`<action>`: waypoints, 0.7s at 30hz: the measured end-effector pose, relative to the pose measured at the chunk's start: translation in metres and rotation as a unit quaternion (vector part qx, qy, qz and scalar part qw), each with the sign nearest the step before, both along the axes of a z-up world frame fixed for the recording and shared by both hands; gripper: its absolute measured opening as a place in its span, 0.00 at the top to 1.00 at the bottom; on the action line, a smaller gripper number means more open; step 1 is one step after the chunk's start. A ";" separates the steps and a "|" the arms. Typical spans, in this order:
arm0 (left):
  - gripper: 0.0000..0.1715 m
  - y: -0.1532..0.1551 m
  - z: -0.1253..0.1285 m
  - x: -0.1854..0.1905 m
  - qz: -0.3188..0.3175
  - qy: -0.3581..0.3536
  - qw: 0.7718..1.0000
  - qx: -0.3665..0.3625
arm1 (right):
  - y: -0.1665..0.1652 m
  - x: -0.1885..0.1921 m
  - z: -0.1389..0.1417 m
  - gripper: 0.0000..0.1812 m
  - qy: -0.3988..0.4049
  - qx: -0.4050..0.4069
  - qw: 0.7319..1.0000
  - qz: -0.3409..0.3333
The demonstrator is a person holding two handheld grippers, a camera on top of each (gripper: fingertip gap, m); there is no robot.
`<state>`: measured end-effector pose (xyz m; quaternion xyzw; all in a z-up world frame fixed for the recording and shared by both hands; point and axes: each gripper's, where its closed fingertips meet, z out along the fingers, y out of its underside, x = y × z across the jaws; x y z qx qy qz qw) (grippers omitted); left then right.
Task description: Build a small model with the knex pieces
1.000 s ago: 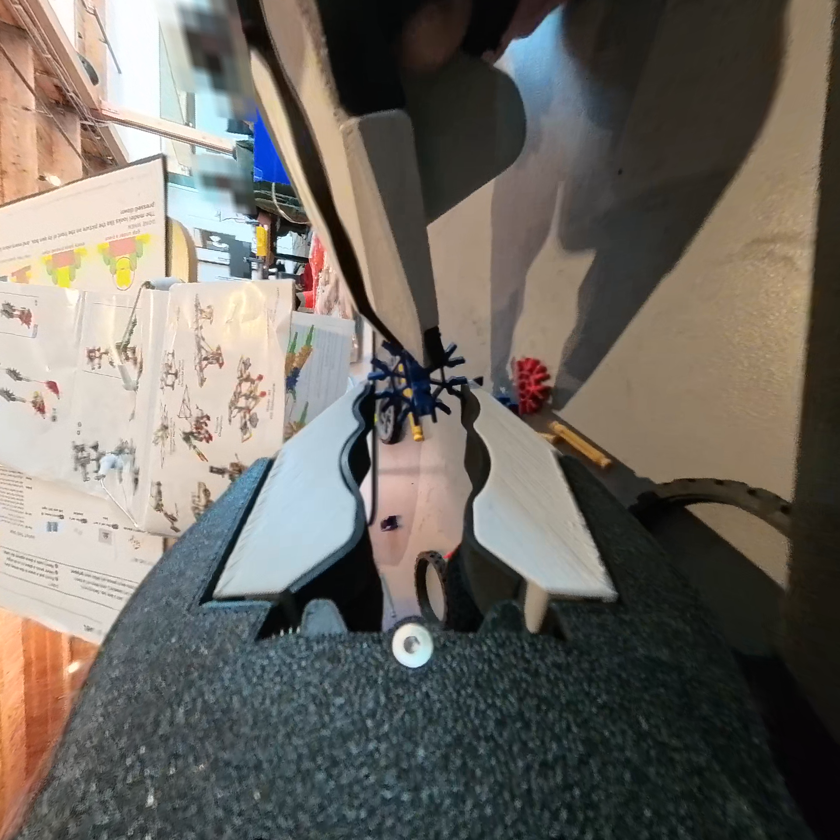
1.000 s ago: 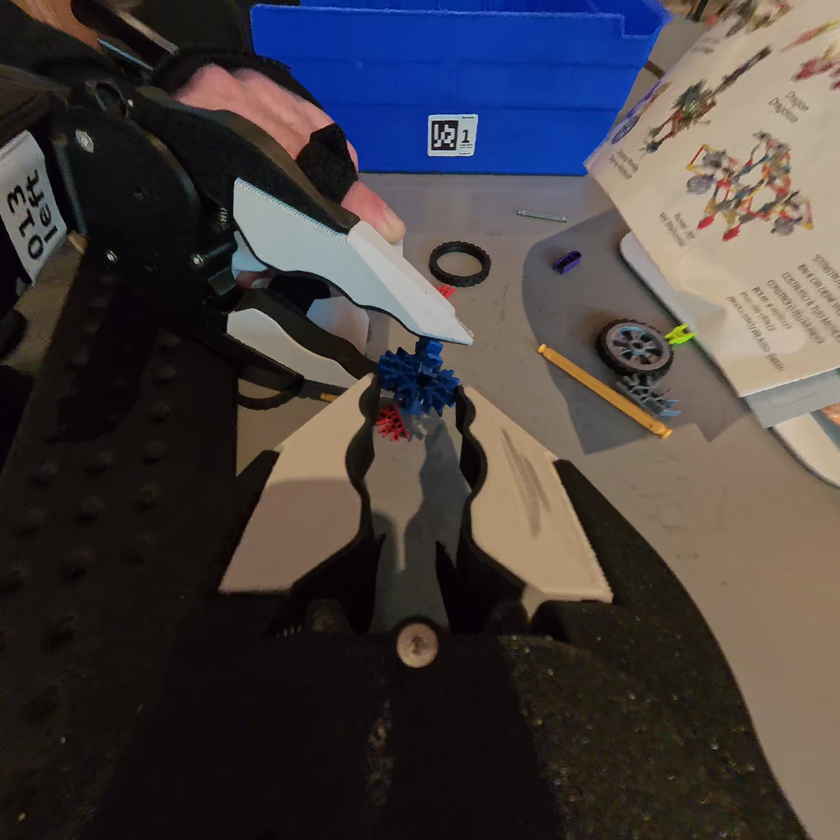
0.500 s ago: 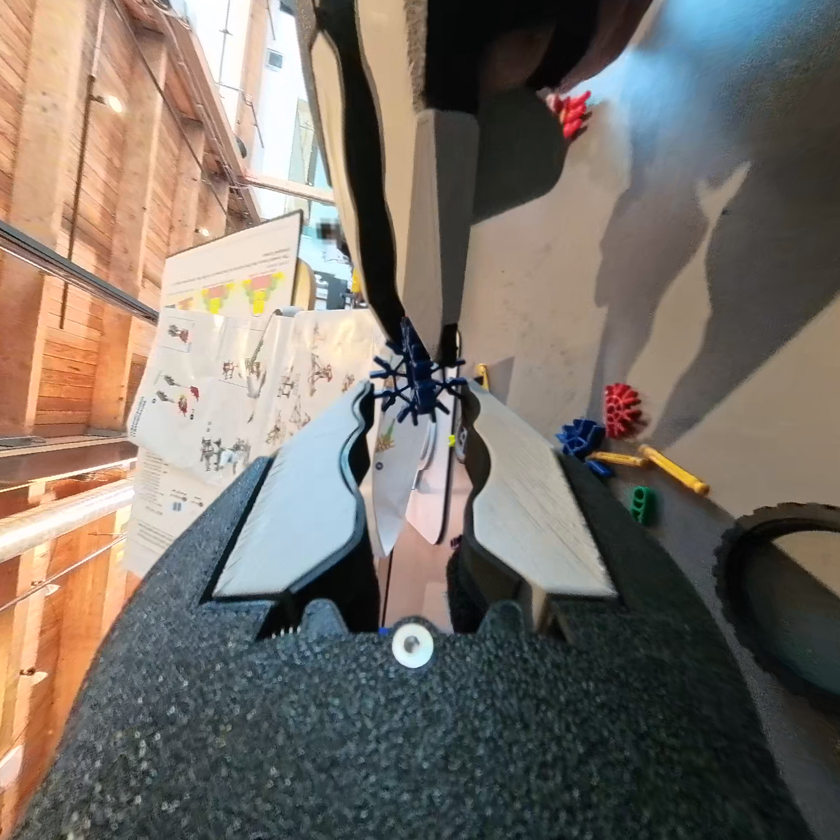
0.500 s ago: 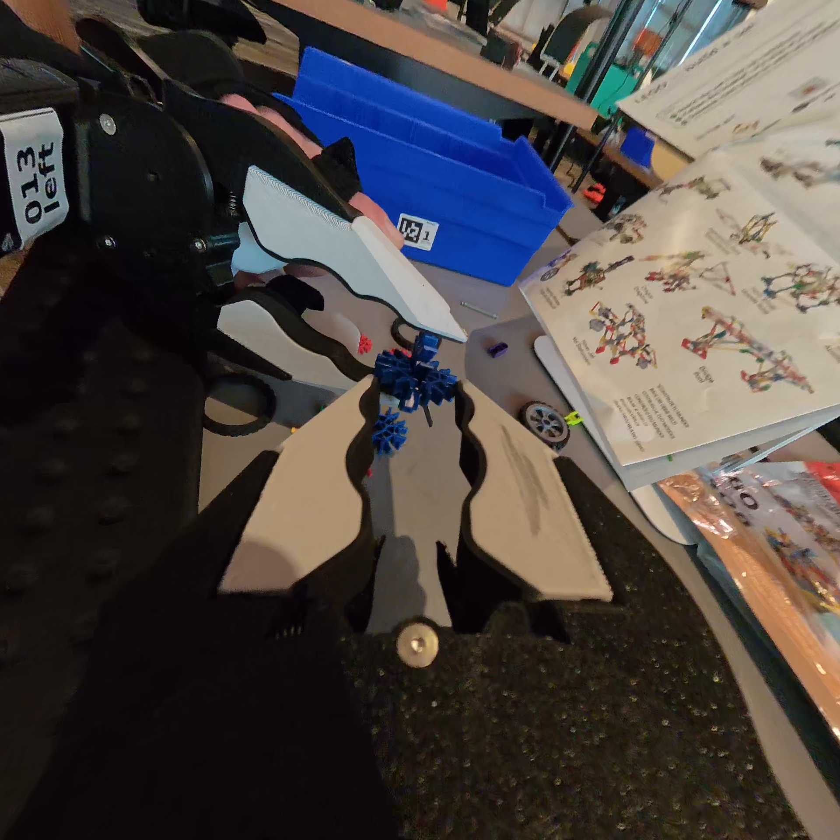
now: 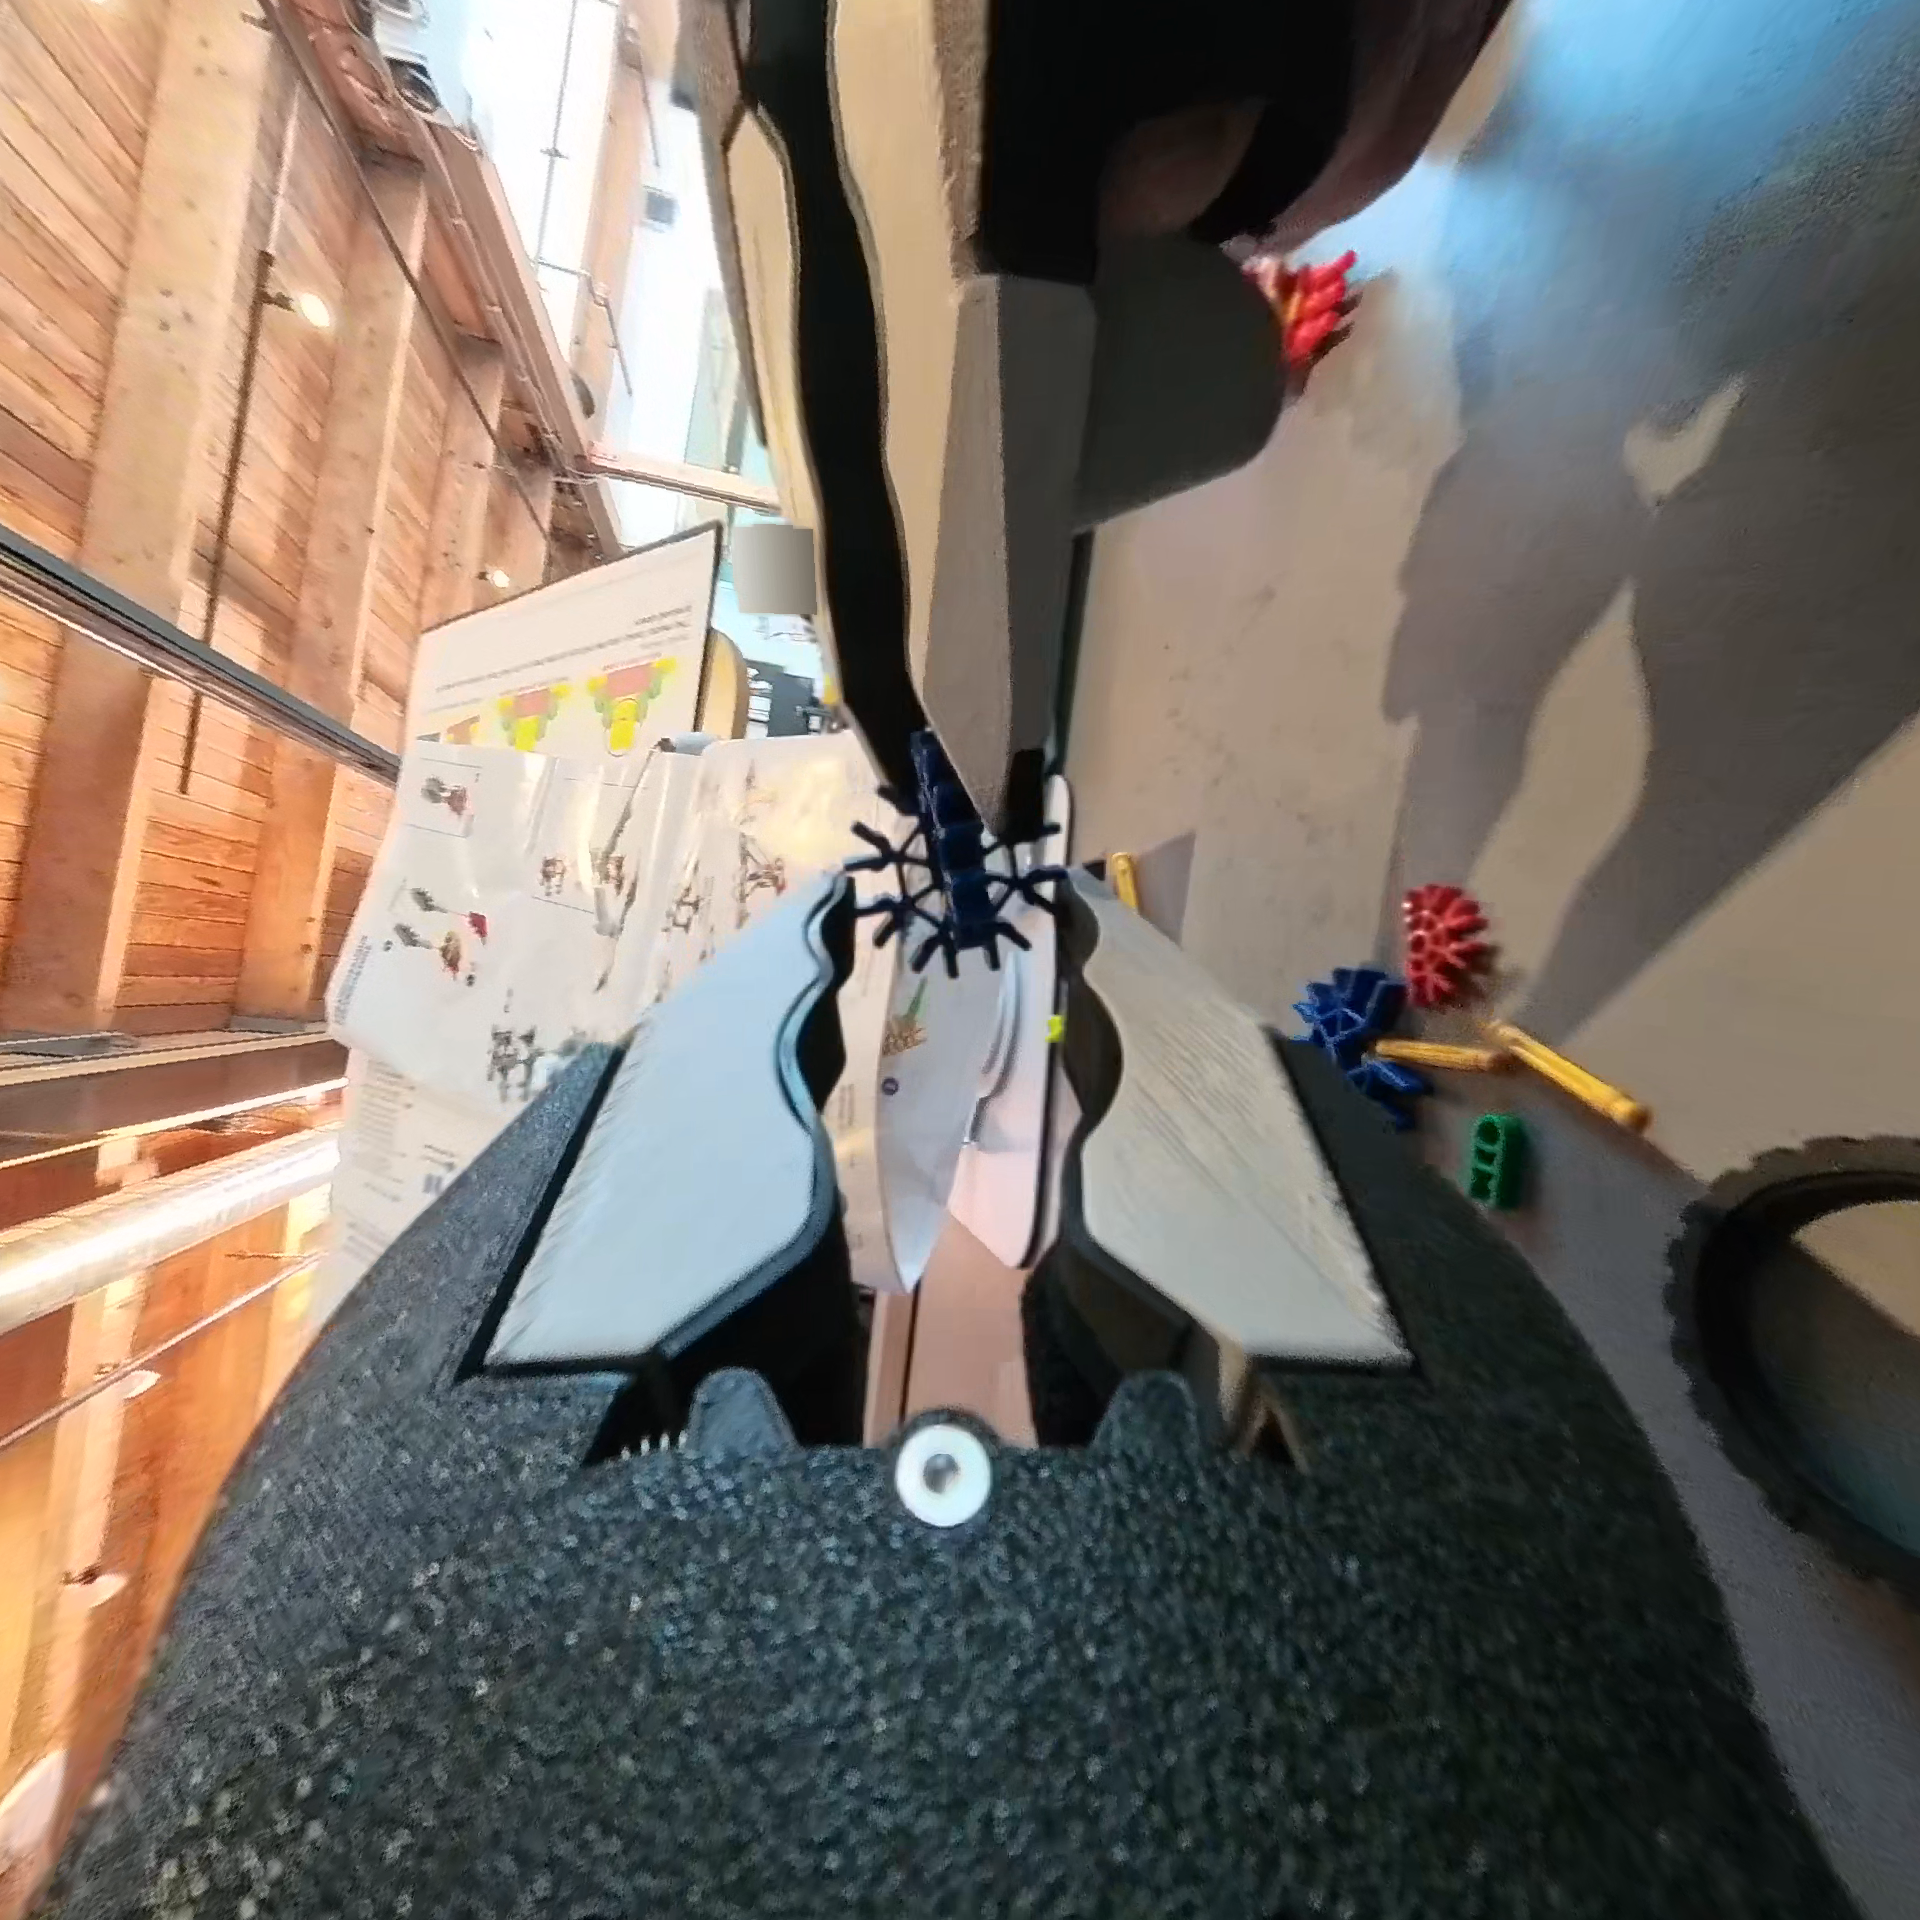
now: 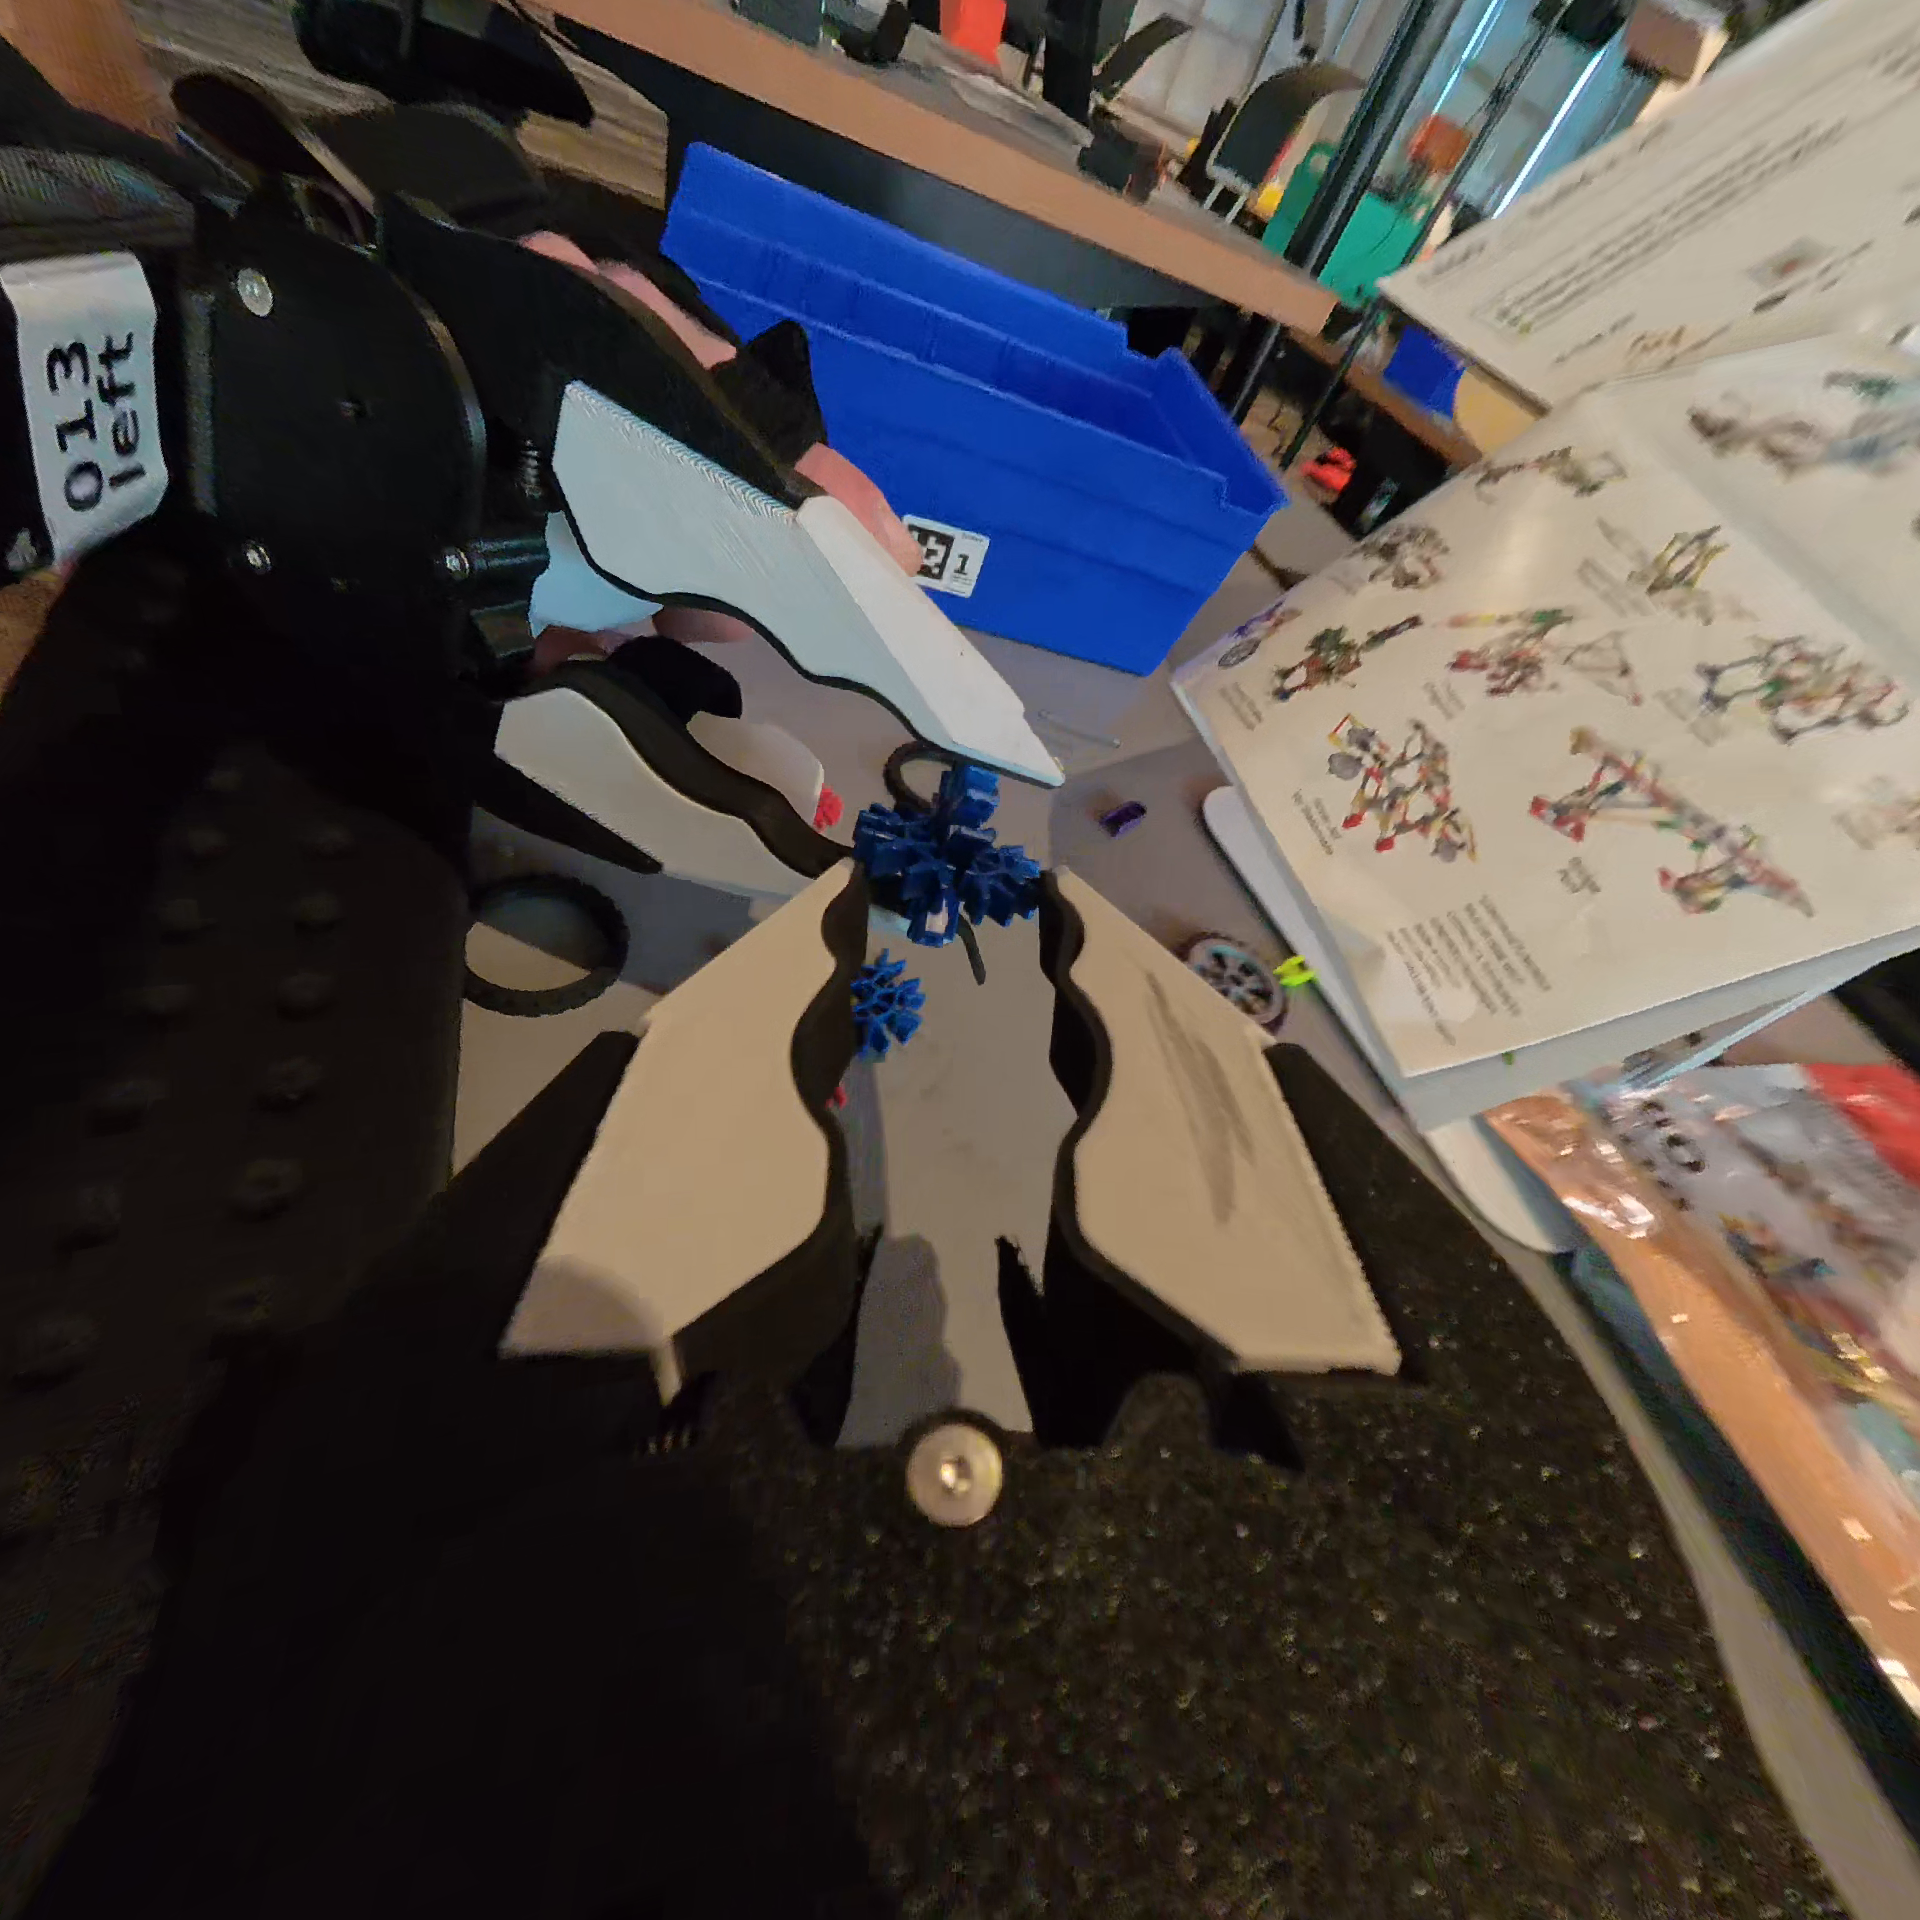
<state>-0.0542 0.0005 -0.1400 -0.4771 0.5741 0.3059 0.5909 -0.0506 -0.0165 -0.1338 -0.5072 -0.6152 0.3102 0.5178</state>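
Both grippers meet on 1 dark blue snowflake-shaped connector cluster (image 5: 951, 883), which hangs in the air at the centre of each frame, lifted off the grey surface (image 6: 956, 1132). In the left wrist view the left gripper (image 5: 951, 899) has its 2 white fingers (image 5: 675, 1122) clenched on the cluster's spokes, one tip on each side, while the right gripper (image 5: 961, 800) comes down from the top of the frame and its tips pinch the cluster's upper part. In the right wrist view the right gripper (image 6: 948, 883) is grasping the same cluster (image 6: 945, 862) between its tips, and the left gripper (image 6: 935, 790) reaches in from the upper left, a gloved hand (image 6: 727, 416) around it. Lying on the surface just below the cluster in this view is a loose blue connector (image 6: 885, 1006). At the right of the left wrist view lie a red connector (image 5: 1447, 943), another blue connector (image 5: 1351, 1023), 2 yellow rods (image 5: 1558, 1075), a small green piece (image 5: 1496, 1158) and a black tyre (image 5: 1787, 1340). In the right wrist view a blue bin (image 6: 987, 436) stands at upper centre, an open instruction booklet (image 6: 1558, 727) fills the right, a small wheel (image 6: 1236, 977) lies just beside its lower edge, and a purple piece (image 6: 1122, 816) sits near the cluster.
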 end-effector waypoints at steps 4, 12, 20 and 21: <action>0.79 0.003 -0.007 0.001 -0.002 -0.017 0.999 -0.040 | 0.005 0.001 -0.007 0.82 -0.006 -0.077 0.997 0.003; 0.78 0.005 0.000 0.000 -0.011 -0.079 0.994 -0.075 | 0.009 0.004 0.000 0.83 0.035 -0.251 0.967 0.034; 0.81 0.001 0.009 0.004 -0.037 -0.136 0.984 -0.106 | 0.009 0.007 0.011 0.83 0.075 -0.360 0.927 0.073; 0.81 0.001 0.009 0.004 -0.037 -0.135 0.985 -0.105 | 0.009 0.008 0.011 0.83 0.076 -0.362 0.926 0.075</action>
